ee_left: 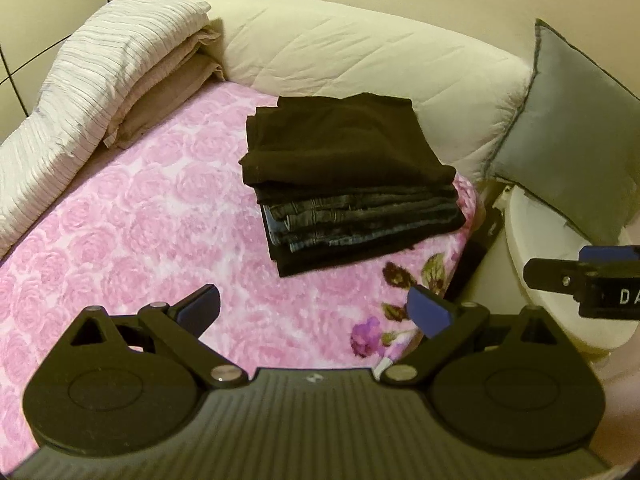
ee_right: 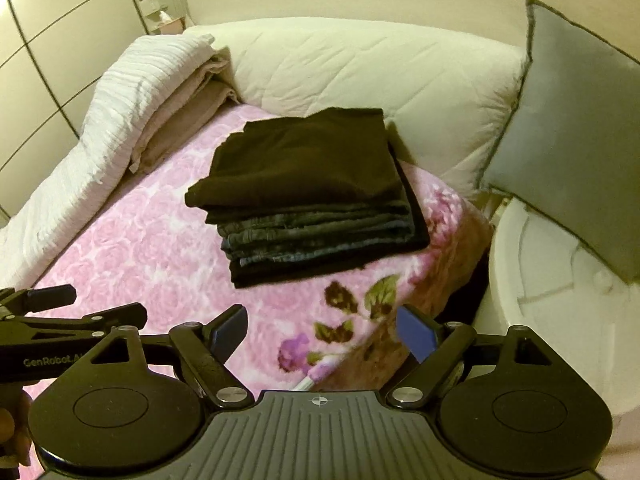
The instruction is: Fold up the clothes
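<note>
A stack of folded clothes (ee_left: 352,184) lies on the pink rose-patterned blanket (ee_left: 140,232): a black garment on top, several folded jeans under it, another black piece at the bottom. It also shows in the right wrist view (ee_right: 312,196). My left gripper (ee_left: 316,310) is open and empty, held above the blanket in front of the stack. My right gripper (ee_right: 326,334) is open and empty, near the blanket's front right corner. The right gripper also shows at the left wrist view's right edge (ee_left: 588,280); the left gripper shows at the right wrist view's left edge (ee_right: 60,312).
A large cream pillow (ee_left: 360,52) lies behind the stack. A folded striped white quilt (ee_left: 92,92) runs along the left. A grey cushion (ee_left: 568,132) leans at the right over a white round object (ee_left: 560,264). White cabinet doors (ee_right: 48,40) stand at the far left.
</note>
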{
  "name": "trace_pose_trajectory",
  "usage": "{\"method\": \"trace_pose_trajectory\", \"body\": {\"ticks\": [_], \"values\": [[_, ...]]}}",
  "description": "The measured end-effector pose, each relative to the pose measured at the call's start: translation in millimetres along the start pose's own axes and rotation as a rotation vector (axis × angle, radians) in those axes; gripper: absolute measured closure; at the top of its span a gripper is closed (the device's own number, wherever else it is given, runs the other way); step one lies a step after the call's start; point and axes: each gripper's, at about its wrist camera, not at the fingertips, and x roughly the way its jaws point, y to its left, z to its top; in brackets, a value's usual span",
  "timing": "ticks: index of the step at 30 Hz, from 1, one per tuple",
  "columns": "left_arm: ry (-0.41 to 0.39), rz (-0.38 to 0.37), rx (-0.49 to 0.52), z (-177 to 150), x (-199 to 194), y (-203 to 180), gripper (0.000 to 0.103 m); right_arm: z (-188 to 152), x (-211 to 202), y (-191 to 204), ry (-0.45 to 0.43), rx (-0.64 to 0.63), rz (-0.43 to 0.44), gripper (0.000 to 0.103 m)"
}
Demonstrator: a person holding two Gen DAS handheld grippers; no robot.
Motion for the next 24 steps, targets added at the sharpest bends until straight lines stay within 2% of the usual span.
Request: {"method": "trace_pose_trajectory", "body": {"ticks": [14, 24], "values": [[-0.015, 0.058, -0.137, 19, -6, -31, 0.005, 37, 8, -29, 0.01, -0.109, 0.073, 0.017], [-0.065, 0.111, -0.127, 34, -10, -49, 0.007, 51, 3, -41, -0.014, -0.141, 0.092, 0.017]]}}
